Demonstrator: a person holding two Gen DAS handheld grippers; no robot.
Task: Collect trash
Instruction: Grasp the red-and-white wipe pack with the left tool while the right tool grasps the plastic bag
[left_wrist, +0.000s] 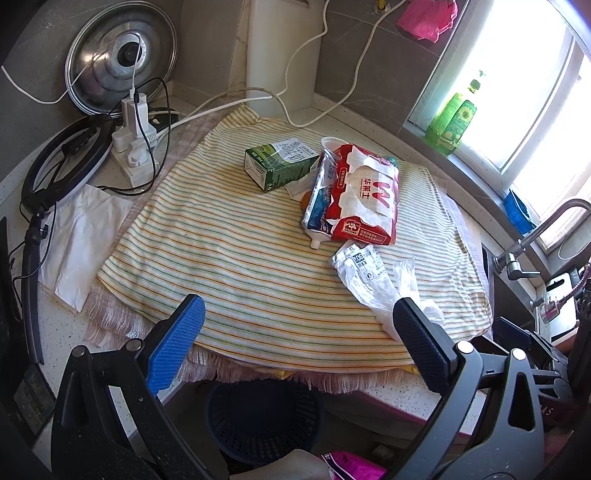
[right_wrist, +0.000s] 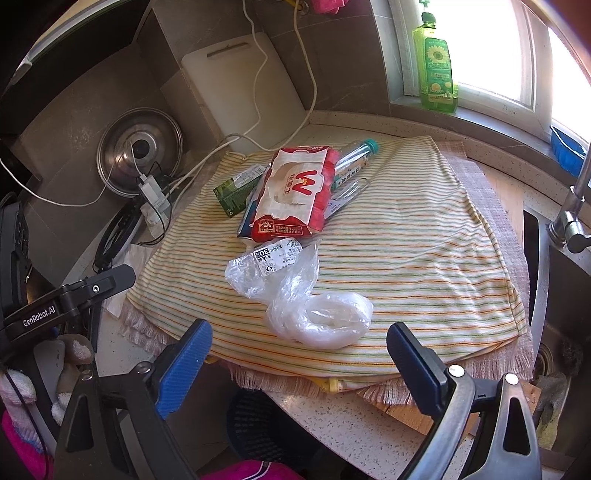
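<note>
A: What lies under everything?

B: A speckled tabletop (right_wrist: 343, 417) in a kitchen corner, grey tiled walls behind, a bright window to the right and a sink (right_wrist: 554, 280) at the right edge. A striped cloth (left_wrist: 229, 266) covers most of it, over a fringed pink mat (right_wrist: 491, 192).

A: And the trash?

B: It sits in a heap on the cloth. Largest is the red-and-white wrapper (left_wrist: 365, 195), flat, its long axis running from near to far, printed with a big W. Beneath it a blue-and-white pouch (left_wrist: 317, 214) points its small spout toward the near edge. A green carton (left_wrist: 277, 164) lies on its side to the left, its long axis running left to right. A clear bottle (right_wrist: 354, 158) with a teal cap lies behind, cap pointing away to the right. Nearest is a crumpled clear plastic bag (right_wrist: 306, 295) with a white label.

A: The grippers?

B: The left gripper (left_wrist: 295, 332) and right gripper (right_wrist: 299, 354) both hang at the near edge with fingers spread wide, grasping nothing. A dark blue basket (left_wrist: 266, 424) stands below the tabletop edge
</note>
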